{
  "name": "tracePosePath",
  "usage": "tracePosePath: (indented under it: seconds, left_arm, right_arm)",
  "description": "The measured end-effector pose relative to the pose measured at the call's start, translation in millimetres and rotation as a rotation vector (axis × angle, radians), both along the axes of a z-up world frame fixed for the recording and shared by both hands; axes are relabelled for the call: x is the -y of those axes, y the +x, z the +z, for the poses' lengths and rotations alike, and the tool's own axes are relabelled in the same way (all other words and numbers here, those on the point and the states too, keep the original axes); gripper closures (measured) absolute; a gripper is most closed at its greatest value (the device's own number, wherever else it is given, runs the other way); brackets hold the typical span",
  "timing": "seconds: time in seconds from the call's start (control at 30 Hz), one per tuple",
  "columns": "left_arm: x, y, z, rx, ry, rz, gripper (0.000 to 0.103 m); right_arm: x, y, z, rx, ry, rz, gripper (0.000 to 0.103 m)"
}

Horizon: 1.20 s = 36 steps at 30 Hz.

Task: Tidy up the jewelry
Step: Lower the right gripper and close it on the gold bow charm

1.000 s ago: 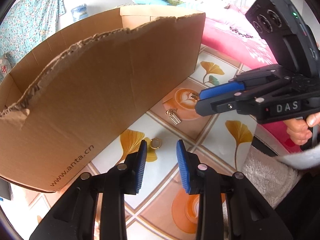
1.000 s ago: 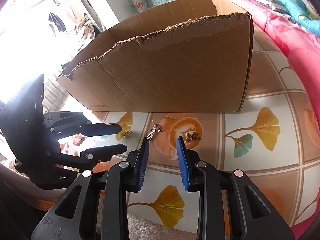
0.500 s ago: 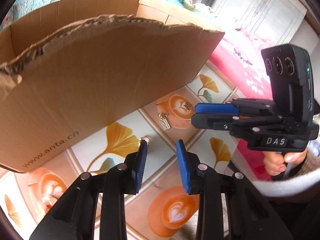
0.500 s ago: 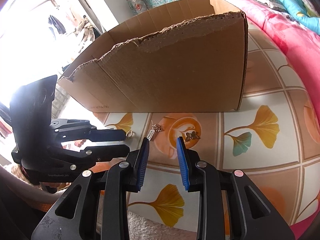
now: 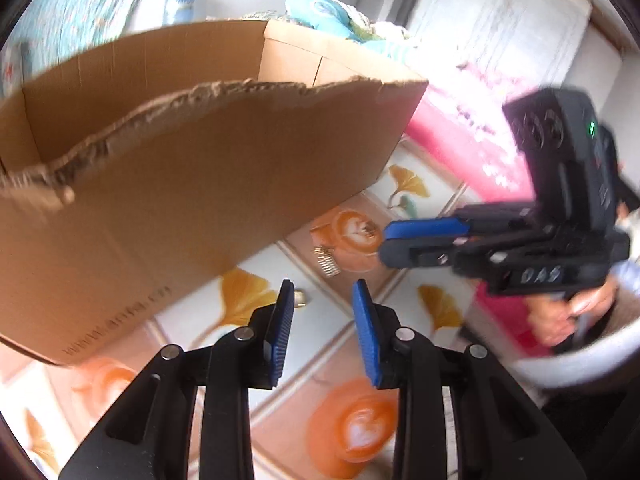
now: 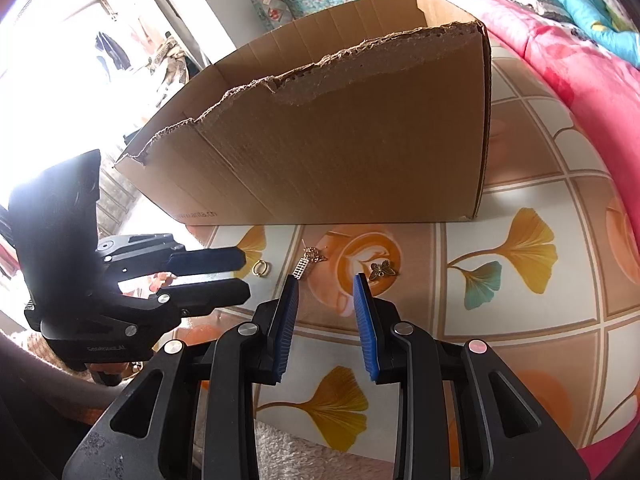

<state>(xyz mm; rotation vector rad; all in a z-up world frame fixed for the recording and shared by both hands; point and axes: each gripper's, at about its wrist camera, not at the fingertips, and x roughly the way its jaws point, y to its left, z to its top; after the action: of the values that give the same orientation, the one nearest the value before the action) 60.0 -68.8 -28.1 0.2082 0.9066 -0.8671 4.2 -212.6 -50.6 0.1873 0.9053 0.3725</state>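
Rolled back and swung slightly since a second ago, the left gripper [image 6: 242,278] now hovers in front of the torn cardboard box [image 6: 340,148] (its near wall ragged along the top), jaws apart on nothing, while the right gripper [image 6: 326,284] holds steady, jaws likewise apart and empty. On the patterned tabletop [image 6: 520,320] just before the box's front wall lie a butterfly charm [image 6: 383,270], a ladder-shaped pendant [image 6: 306,264] and a gold ring [image 6: 261,268], all well within reach. Such small, flat pieces could likely skid or slip from the pads, and the box's wall limits forward room, though the surface to the box's right is open.
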Motion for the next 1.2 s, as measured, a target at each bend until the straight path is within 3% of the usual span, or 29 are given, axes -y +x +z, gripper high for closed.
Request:
tracePosePath:
  seconds: [0.1,0.23,0.37,0.57,0.83,1.2]
  left_arm:
    - [6.4,-3.8,-3.0,0.097,0.126,-0.048,0.074]
    - [14.2,-6.0,-7.8,0.157,0.208,-0.111,0.074]
    - [19.7,-0.6,-9.6,0.163,0.207,-0.141,0.074]
    - [20.6,10.3,-13.1,0.153,0.181,-0.163,0.091]
    - [18.2,9.3,-13.8,0.14,0.153,-0.128,0.091]
    - [0.7,4.5,-10.8,0.093,0.114,-0.004,0.091]
  right_arm:
    - [0.1,-1.2,-0.3,0.0,0.0,0.002,0.075]
    - [-1.0,-2.4,0.1,0.001,-0.003,0.005,0.075]
    - [0.5,-4.2,0.4,0.002,-0.003,0.005,0.075]
    - [-0.3,-1.6,1.6,0.004,-0.006,0.001,0.075]
    - [0.5,-3.4,4.2,0.014,-0.017,-0.01,0.075]
    - [-5.0,-2.0,4.6,0.046,-0.159,-0.036,0.075]
